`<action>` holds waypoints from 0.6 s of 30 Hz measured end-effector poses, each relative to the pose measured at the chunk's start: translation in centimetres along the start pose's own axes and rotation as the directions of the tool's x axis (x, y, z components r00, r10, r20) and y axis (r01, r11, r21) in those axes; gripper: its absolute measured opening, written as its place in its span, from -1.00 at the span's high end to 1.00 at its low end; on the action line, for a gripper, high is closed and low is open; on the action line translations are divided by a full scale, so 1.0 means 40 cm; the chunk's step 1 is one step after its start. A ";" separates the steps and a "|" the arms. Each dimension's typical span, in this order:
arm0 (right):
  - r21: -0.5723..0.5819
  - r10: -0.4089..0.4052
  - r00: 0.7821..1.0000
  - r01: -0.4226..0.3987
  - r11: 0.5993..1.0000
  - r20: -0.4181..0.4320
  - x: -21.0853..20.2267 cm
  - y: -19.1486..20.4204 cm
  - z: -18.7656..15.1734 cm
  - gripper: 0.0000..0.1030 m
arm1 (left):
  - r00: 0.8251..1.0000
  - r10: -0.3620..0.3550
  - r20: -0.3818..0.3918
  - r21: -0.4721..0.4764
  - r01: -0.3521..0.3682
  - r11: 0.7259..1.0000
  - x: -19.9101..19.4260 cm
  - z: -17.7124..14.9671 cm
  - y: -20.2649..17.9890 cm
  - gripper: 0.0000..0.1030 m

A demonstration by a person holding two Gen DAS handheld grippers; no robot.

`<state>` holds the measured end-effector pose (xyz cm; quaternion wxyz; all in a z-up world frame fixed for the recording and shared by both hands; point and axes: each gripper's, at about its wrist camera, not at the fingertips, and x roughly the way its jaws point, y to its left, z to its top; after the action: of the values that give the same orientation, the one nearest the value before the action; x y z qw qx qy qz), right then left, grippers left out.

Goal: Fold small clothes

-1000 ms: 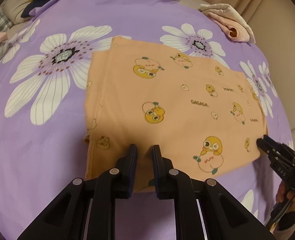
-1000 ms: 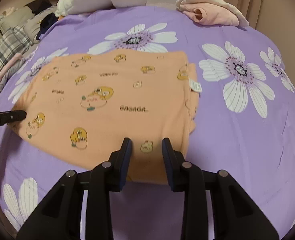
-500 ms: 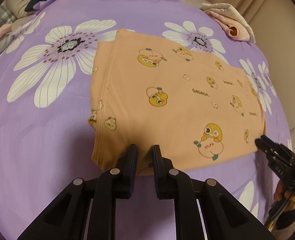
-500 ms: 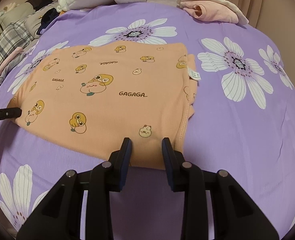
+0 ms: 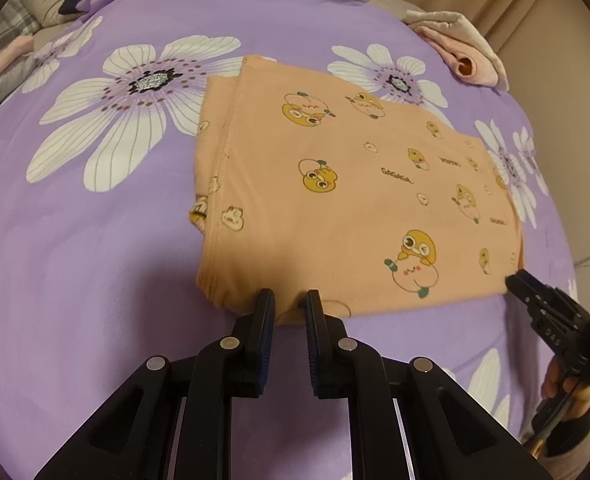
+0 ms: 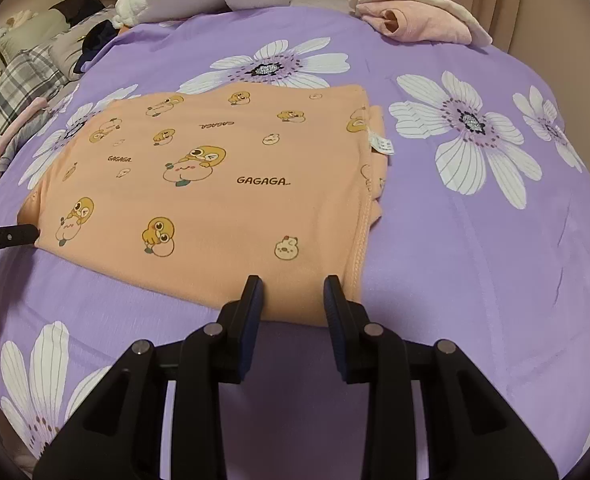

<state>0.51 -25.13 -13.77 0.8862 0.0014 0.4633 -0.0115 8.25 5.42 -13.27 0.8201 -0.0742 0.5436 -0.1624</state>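
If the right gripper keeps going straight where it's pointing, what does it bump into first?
Most likely the orange duck-print garment. The right gripper is open, with the cloth's near edge right at its fingertips on the purple flowered bedsheet. Whether it already touches is unclear.

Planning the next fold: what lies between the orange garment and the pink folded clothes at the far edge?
Only bare purple flowered sheet lies between the orange garment and the pink folded clothes, clearest in the right wrist view.
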 end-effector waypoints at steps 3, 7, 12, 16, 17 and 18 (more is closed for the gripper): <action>-0.006 -0.004 1.000 0.004 1.000 0.002 -0.008 -0.002 -0.002 0.39 | 1.000 -0.012 -0.006 -0.016 0.012 1.000 -0.013 -0.011 0.010 0.78; -0.004 -0.006 1.000 0.006 1.000 0.000 -0.016 -0.005 -0.003 0.39 | 1.000 -0.015 -0.006 -0.049 0.014 0.999 -0.031 -0.025 0.032 0.51; -0.007 -0.013 1.000 0.013 1.000 0.001 -0.032 -0.007 -0.010 0.37 | 0.998 -0.050 0.028 -0.101 0.053 0.993 -0.068 -0.036 0.059 0.32; 0.011 -0.020 1.000 0.020 1.000 0.016 -0.053 -0.019 -0.008 0.27 | 0.996 -0.058 0.061 -0.103 0.065 0.993 -0.099 -0.028 0.057 0.32; 0.020 -0.020 1.000 0.020 1.000 0.024 -0.057 -0.023 -0.006 0.21 | 0.996 -0.060 0.066 -0.104 0.066 0.992 -0.101 -0.024 0.057 0.32; 0.041 -0.015 0.999 0.013 0.999 0.034 -0.064 -0.031 -0.002 0.13 | 0.996 -0.059 0.070 -0.105 0.066 0.992 -0.102 -0.020 0.056 0.32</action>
<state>-1.06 -26.31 -11.72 0.8937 0.0160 0.4476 -0.0271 6.46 8.97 -10.73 0.8273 -0.1406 0.5211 -0.1559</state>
